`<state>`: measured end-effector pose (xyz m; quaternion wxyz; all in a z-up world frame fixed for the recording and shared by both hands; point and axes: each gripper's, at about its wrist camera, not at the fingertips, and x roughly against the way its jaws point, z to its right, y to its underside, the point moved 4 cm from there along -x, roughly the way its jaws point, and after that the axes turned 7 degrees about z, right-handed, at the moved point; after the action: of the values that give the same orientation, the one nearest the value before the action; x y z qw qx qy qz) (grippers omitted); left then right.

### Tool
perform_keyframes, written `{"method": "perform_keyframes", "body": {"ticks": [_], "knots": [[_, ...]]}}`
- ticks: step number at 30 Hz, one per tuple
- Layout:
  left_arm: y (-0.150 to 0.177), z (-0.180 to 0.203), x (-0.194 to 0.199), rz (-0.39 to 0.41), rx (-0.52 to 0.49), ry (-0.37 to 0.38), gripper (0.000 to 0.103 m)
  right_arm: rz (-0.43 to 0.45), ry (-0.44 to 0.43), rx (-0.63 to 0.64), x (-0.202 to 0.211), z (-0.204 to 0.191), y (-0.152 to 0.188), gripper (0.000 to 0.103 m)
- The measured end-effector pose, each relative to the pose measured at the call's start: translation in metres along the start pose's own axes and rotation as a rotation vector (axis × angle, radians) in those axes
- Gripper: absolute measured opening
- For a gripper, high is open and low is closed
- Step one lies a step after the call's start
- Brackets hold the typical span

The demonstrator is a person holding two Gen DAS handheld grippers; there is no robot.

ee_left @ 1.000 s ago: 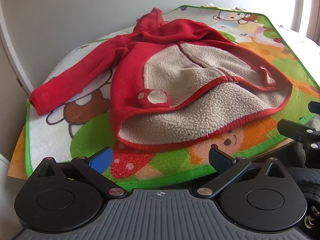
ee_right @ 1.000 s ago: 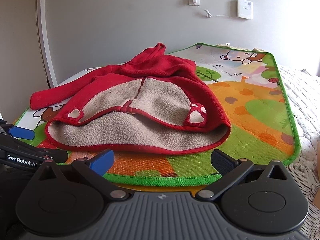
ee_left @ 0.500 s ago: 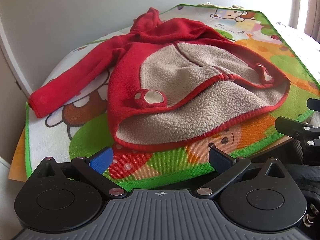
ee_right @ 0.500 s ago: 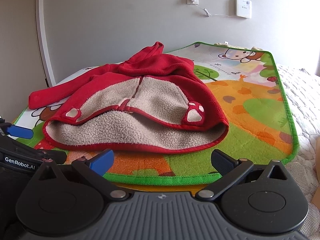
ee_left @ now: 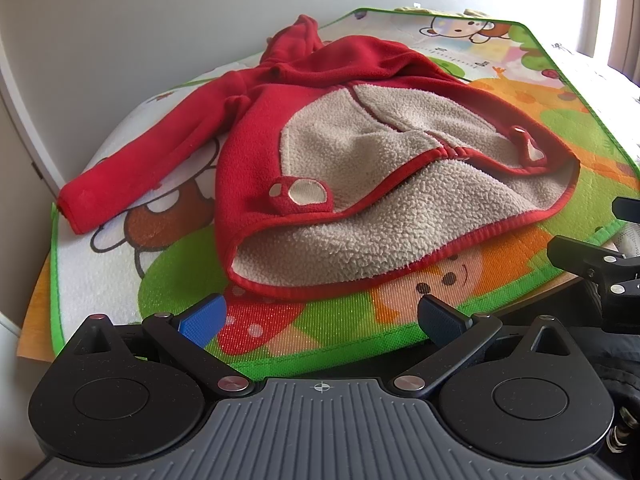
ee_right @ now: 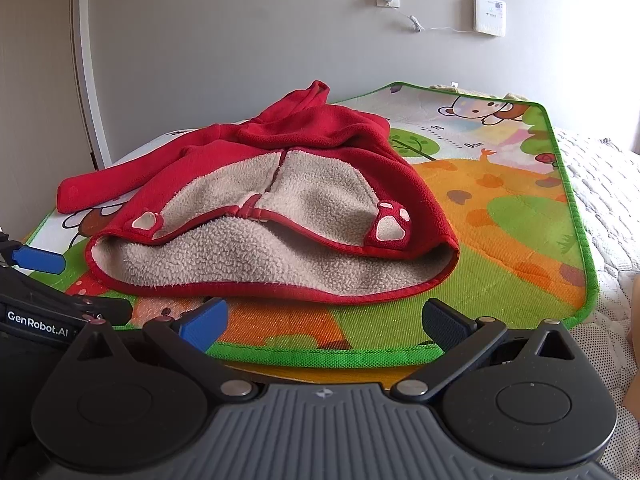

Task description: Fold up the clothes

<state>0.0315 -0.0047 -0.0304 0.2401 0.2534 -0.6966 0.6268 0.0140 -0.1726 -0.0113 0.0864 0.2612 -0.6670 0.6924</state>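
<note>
Hem of the red fleece hooded jacket [ee_left: 360, 168] with beige sherpa lining faces both spread, empty grippers [ee_left: 320, 318] [ee_right: 320, 320], hood pointing away, one sleeve stretched left.

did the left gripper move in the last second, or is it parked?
Yes. In its own view the red jacket and the play mat sit lower and larger, so the left gripper has eased forward toward the hem.
</note>
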Motion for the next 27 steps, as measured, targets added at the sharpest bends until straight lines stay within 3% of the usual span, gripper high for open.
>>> {"method": "perform_keyframes", "body": {"ticks": [17, 24, 27], "knots": [[-0.001, -0.004, 0.002, 0.025, -0.041, 0.023, 0.103, -0.030, 0.007, -0.003, -0.009, 0.004, 0.001, 0.103], [-0.011, -0.009, 0.007, 0.135, -0.095, 0.096, 0.103, -0.027, 0.017, 0.015, -0.010, 0.009, -0.003, 0.103], [-0.018, -0.010, 0.002, 0.152, -0.118, 0.085, 0.103, -0.018, 0.020, 0.012, -0.011, 0.018, -0.007, 0.103]]}}
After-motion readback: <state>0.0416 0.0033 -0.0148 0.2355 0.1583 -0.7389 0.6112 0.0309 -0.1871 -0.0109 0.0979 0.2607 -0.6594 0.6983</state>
